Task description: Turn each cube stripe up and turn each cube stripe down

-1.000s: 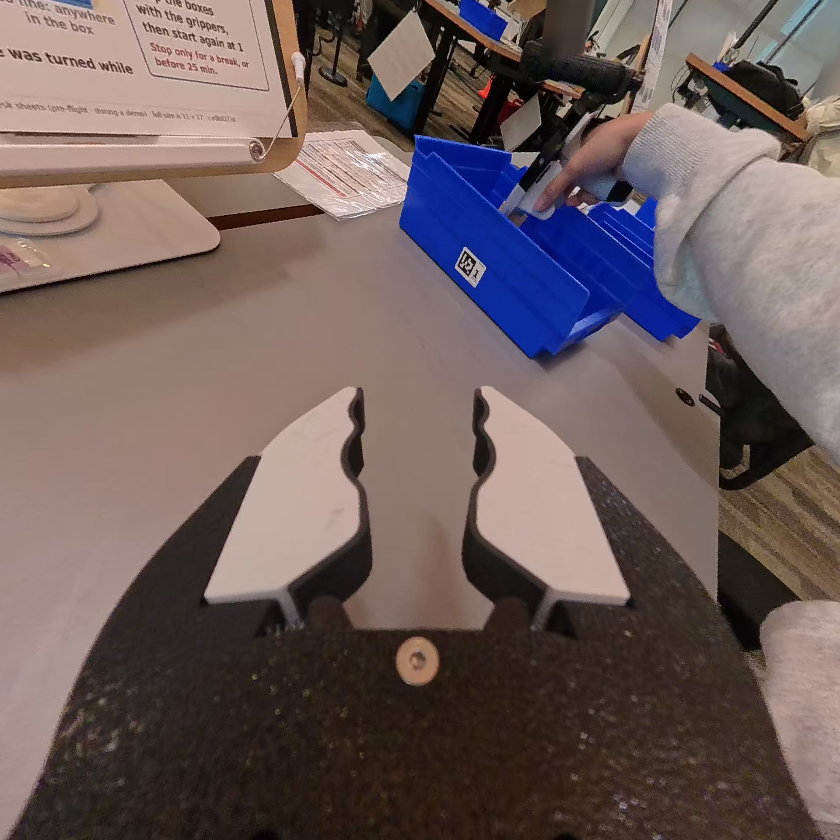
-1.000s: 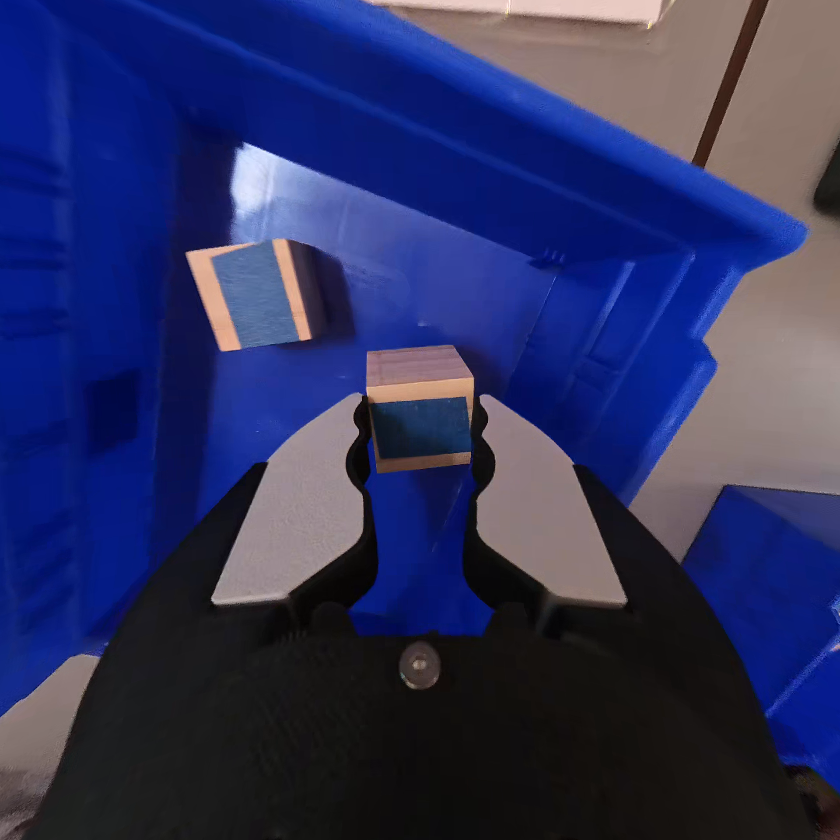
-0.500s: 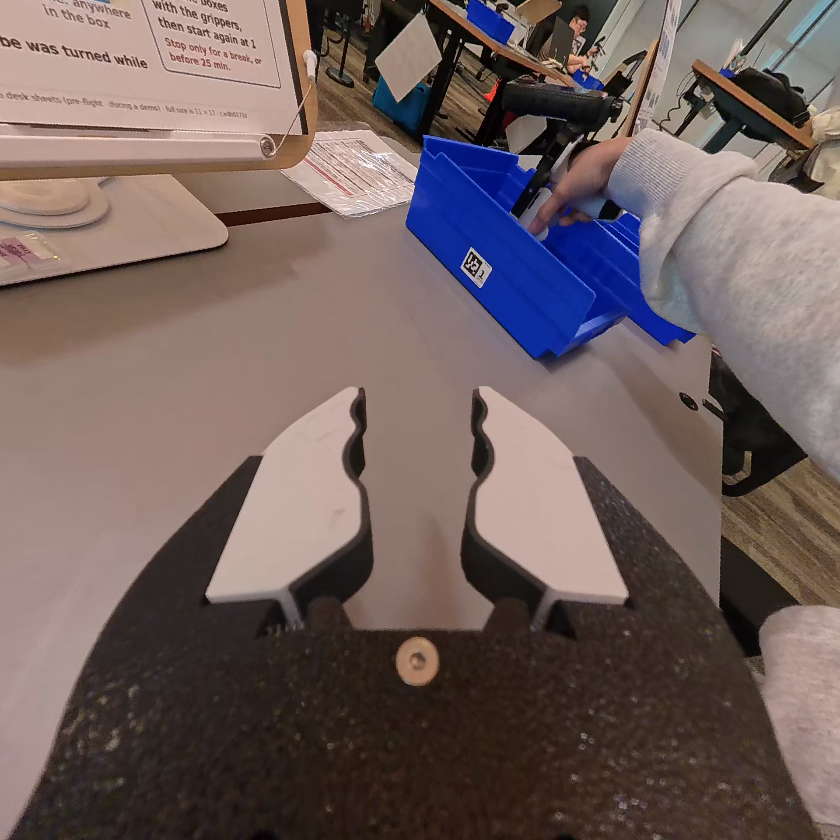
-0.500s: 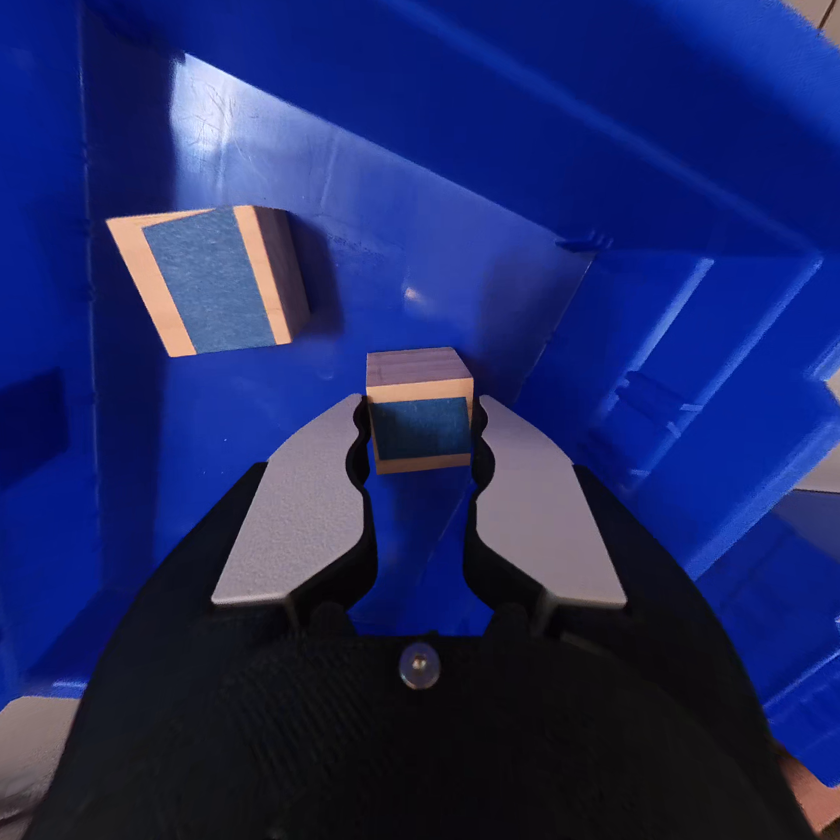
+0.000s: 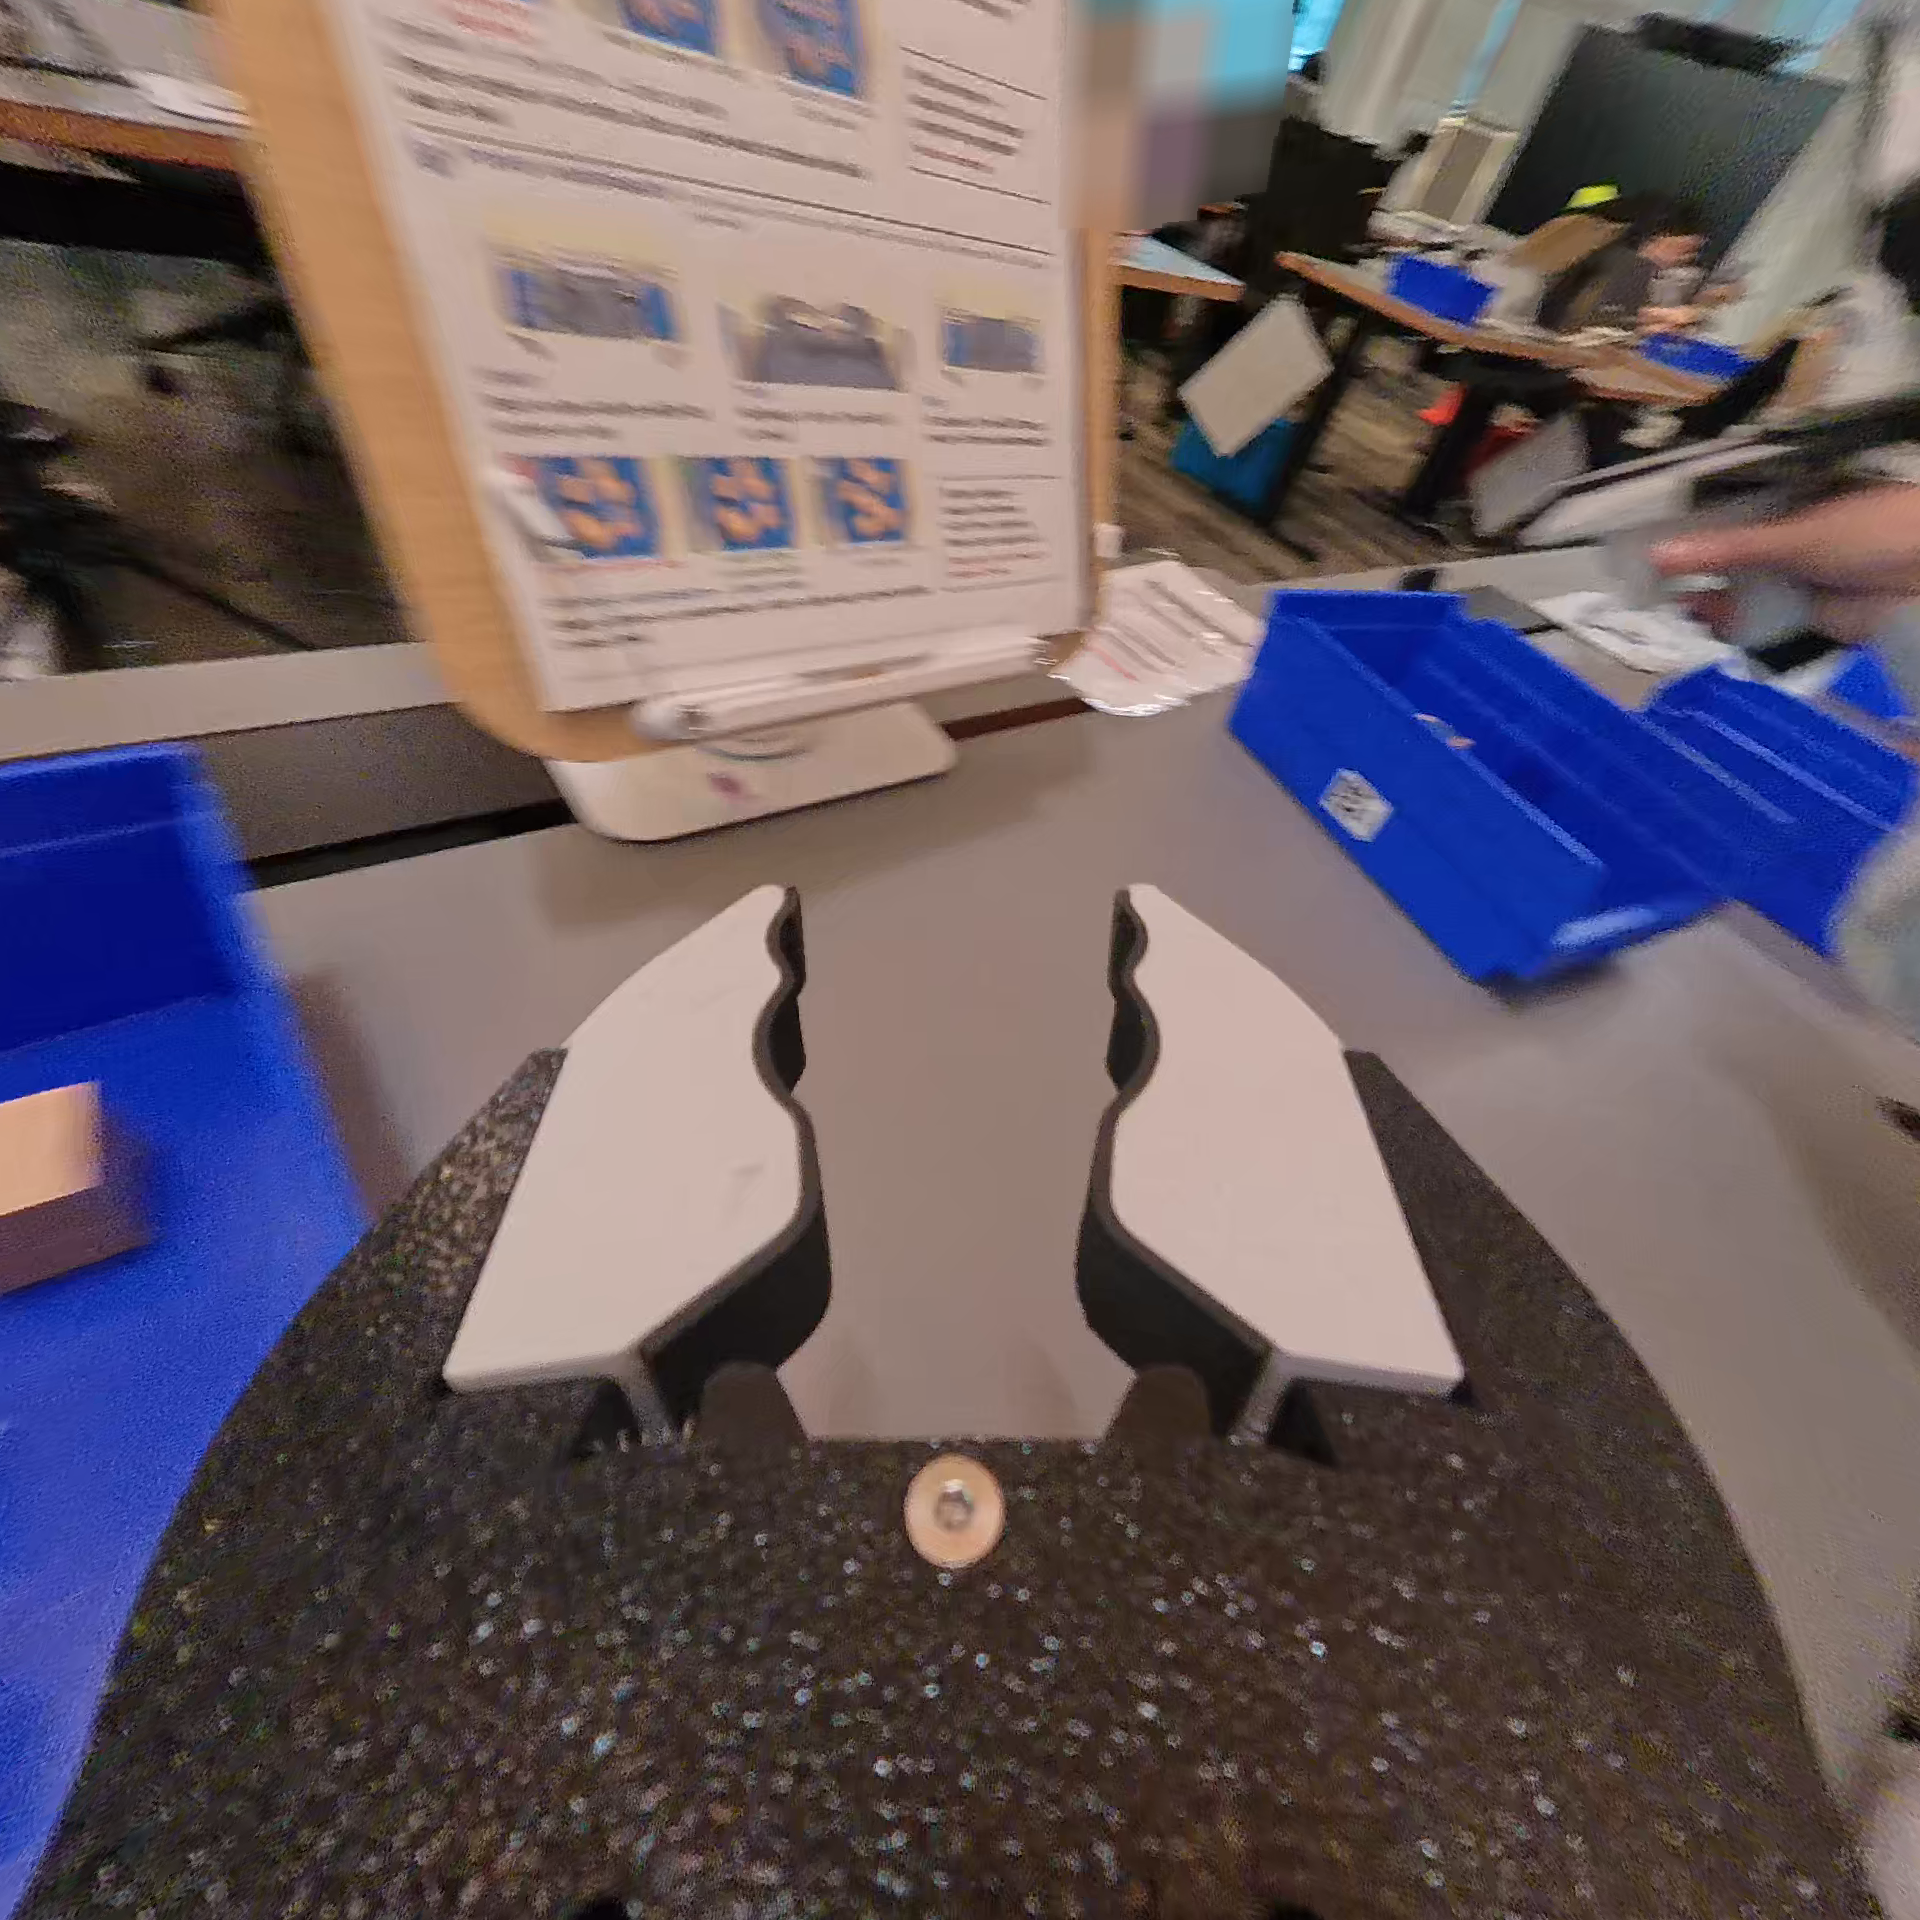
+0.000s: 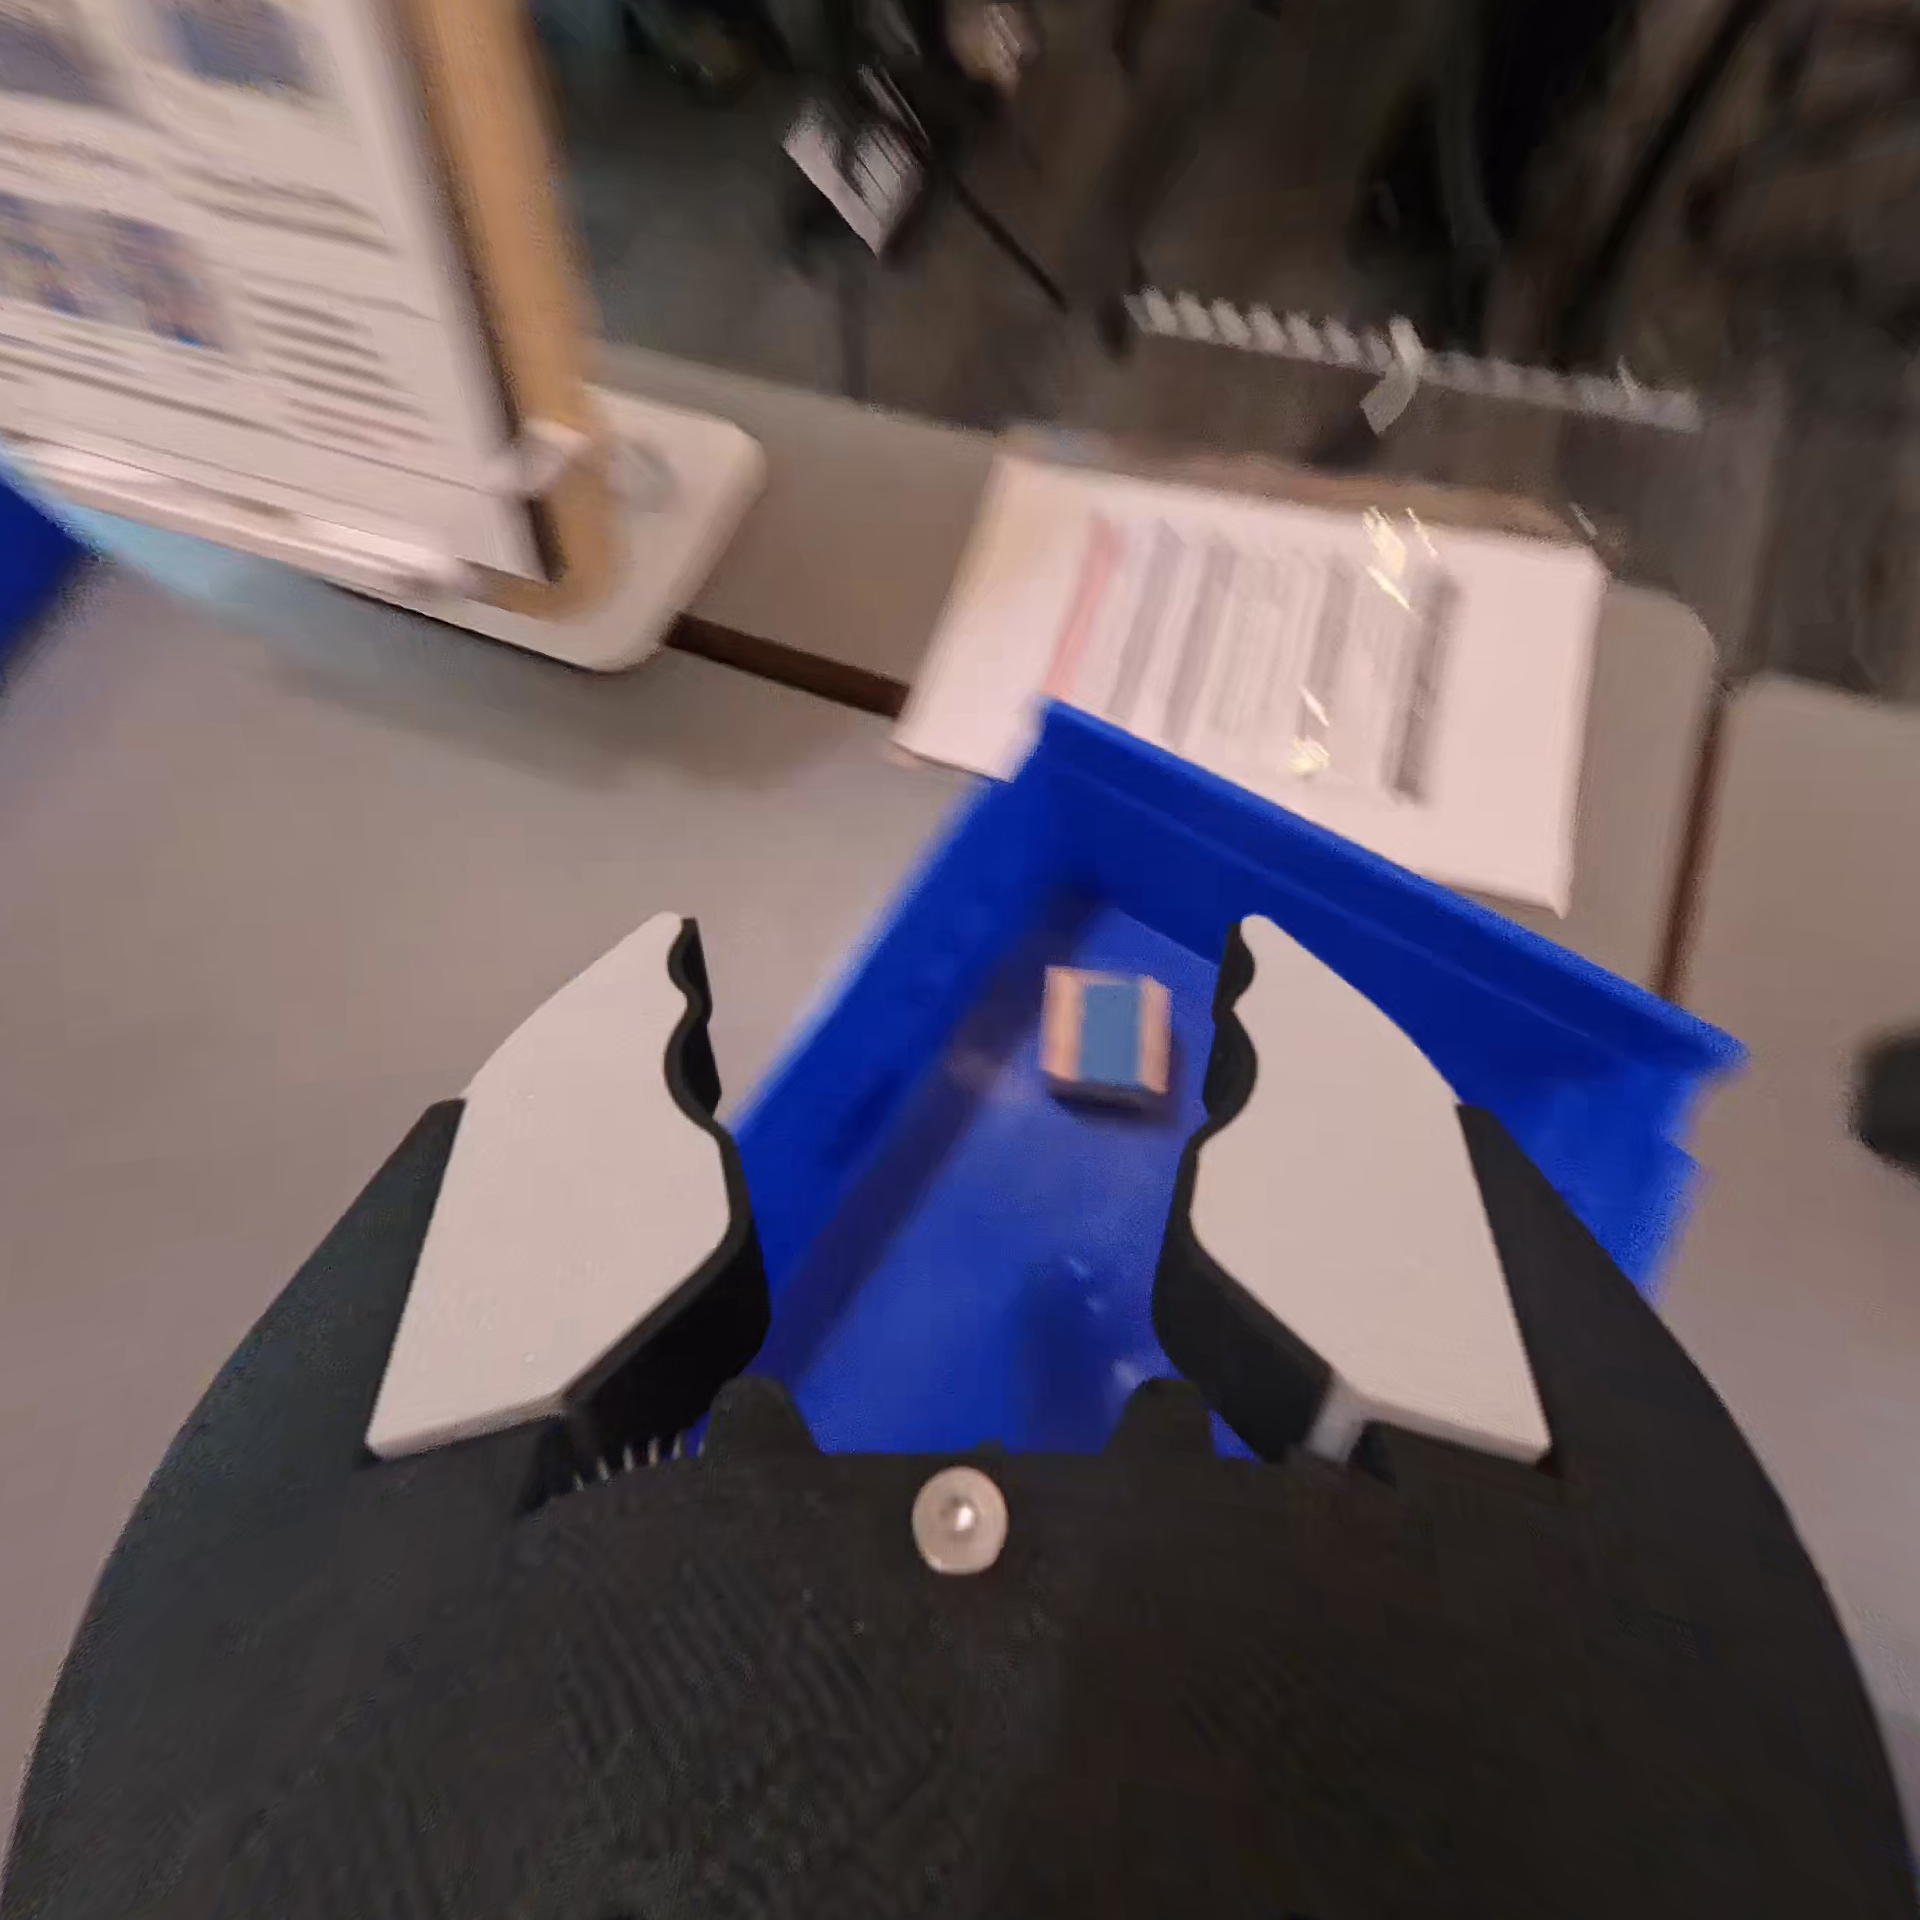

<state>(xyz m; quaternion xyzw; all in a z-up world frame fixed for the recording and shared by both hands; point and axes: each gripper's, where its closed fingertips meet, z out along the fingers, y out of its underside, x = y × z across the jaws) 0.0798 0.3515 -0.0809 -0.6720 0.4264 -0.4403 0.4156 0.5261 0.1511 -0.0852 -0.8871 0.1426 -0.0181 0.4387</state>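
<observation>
Left wrist view: left gripper (image 5: 956, 925) hangs over the grey table (image 5: 1558, 1195), jaws spread, nothing between them. A blue bin (image 5: 125, 935) sits at the left edge, and a wooden cube (image 5: 52, 1184) lies on its floor with a plain face up; stripe not visible from here. Straight ahead stands a clipboard with a printed instruction sheet (image 5: 748, 343) on a white stand. To the right, a second blue bin (image 5: 1455, 821) rests on the table, with further blue bins just beside it. A person's hand (image 5: 1808, 551) is above that bin, heavily blurred; what it holds cannot be made out clearly.

Right wrist view: right gripper (image 6: 961, 935) is above the blue bin (image 6: 1351, 914), jaws wide apart, empty. One striped cube (image 6: 1107, 1039) lies on the bin floor near the far end wall, blue stripe facing up, framed between the fingertips but well clear of them. Beyond the bin, a sheet in a plastic sleeve (image 6: 1278, 644) lies on the table (image 6: 312, 935). The clipboard (image 6: 239, 270) shows at upper left. Frame is motion-blurred.
</observation>
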